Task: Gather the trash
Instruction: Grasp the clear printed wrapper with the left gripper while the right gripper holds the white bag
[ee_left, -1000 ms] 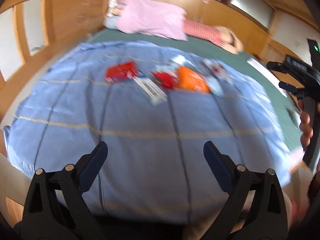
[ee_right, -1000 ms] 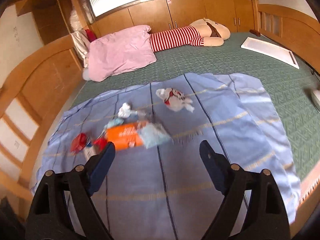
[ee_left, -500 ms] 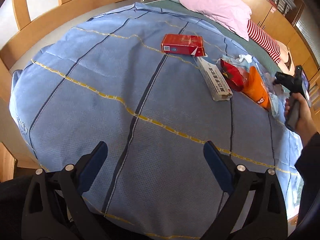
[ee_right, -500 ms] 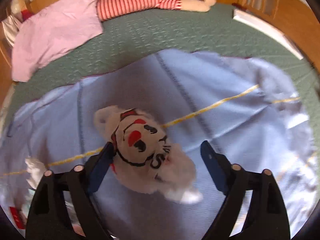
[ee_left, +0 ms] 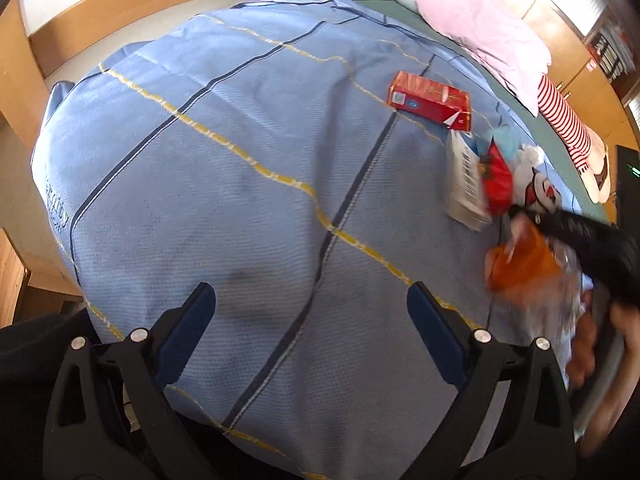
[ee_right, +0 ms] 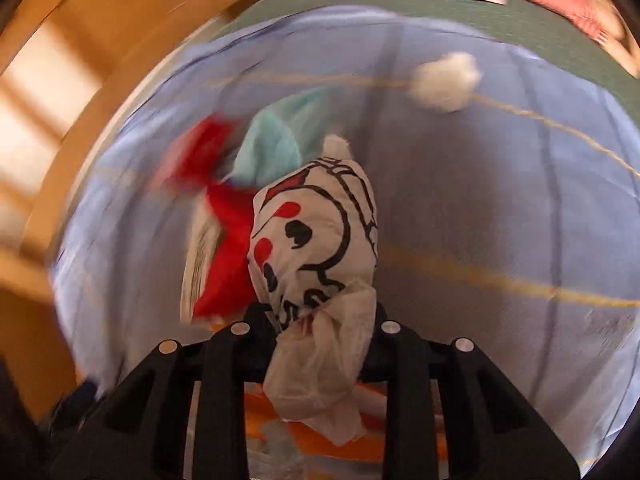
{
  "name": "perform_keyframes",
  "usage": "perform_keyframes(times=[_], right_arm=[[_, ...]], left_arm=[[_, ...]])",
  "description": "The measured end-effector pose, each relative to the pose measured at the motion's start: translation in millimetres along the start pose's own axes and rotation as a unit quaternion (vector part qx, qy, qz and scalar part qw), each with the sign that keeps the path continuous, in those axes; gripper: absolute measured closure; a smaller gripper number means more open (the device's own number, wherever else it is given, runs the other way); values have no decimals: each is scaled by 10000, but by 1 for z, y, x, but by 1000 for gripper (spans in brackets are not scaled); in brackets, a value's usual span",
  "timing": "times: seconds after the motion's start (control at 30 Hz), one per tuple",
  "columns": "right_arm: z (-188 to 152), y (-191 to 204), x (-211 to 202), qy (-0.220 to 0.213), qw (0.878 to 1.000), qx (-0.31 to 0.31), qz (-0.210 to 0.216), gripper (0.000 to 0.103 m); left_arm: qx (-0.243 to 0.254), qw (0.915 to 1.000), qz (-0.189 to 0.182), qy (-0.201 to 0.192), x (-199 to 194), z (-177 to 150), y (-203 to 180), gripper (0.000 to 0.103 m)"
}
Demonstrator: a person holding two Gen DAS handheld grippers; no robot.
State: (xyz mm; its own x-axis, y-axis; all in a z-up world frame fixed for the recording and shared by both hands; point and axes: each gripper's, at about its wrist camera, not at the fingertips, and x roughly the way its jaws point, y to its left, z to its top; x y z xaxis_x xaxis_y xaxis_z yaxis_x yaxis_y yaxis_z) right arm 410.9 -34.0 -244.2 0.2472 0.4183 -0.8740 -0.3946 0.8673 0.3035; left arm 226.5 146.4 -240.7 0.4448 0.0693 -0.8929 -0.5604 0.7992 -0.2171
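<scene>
Trash lies in a heap on the blue blanket: a red box, a white printed carton, a red wrapper and an orange packet. My left gripper hangs open over bare blanket, well left of the heap. In the right wrist view my right gripper is closing its jaws on a crumpled white bag with red and black print, which is pinched between them. A teal wrapper and a white tissue ball lie beyond it.
A pink pillow and a red-striped plush figure lie at the far end of the green bed cover. The wooden bed frame curves around the left side. A person's hand holds the right gripper.
My right gripper dropped onto the white printed bag, closed around it and swung with it toward the heap. The left gripper sank lower over the blanket and stayed open.
</scene>
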Motion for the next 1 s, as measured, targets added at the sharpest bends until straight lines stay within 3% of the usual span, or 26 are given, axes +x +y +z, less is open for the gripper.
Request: perform_keyframes(times=[0.07, 0.1, 0.17, 0.23, 0.37, 0.53, 0.7, 0.83, 0.9, 0.93, 0.97, 1.0], right_arm=[[-8, 17, -8, 64, 9994, -292, 196, 68], [-9, 21, -15, -8, 9991, -410, 106, 63], [-7, 22, -37, -391, 9975, -533, -231, 42], [-3, 12, -60, -723, 9957, -403, -426, 34], [-16, -10, -97, -822, 9949, 143, -570, 31], [-63, -41, -111, -272, 9921, 1110, -508, 31], [-125, -82, -101, 419, 9715, 2226, -699, 31], [-156, -99, -69, 907, 9494, 3008, 8, 31], [-156, -90, -62, 852, 9529, 2901, 222, 54], [-154, -83, -62, 825, 9575, 2761, 163, 83], [-151, -73, -63, 756, 9629, 2586, 172, 92], [-148, -61, -65, 712, 9684, 2380, 216, 93]], left_arm=[[-109, 9999, 18, -29, 1, 3, 5, 7], [-168, 9998, 18, -42, 0, 4, 7, 7], [-281, 9996, 7, -37, 1, 5, 13, 7], [-307, 9995, 3, -9, 3, 5, 15, 7], [-198, 9998, 48, 16, 6, 5, 13, 7], [-114, 9999, -14, 70, 7, 4, 11, 7], [149, 9992, -316, 215, 10, 2, 1, 7], [553, 9974, -436, 121, 5, -2, -11, 7], [577, 9973, -448, 46, 3, -2, -11, 7], [550, 9975, -437, 33, 2, -2, -10, 7], [492, 9980, -404, 15, 1, -2, -8, 7], [379, 9988, -307, -60, -1, 0, -3, 7]])
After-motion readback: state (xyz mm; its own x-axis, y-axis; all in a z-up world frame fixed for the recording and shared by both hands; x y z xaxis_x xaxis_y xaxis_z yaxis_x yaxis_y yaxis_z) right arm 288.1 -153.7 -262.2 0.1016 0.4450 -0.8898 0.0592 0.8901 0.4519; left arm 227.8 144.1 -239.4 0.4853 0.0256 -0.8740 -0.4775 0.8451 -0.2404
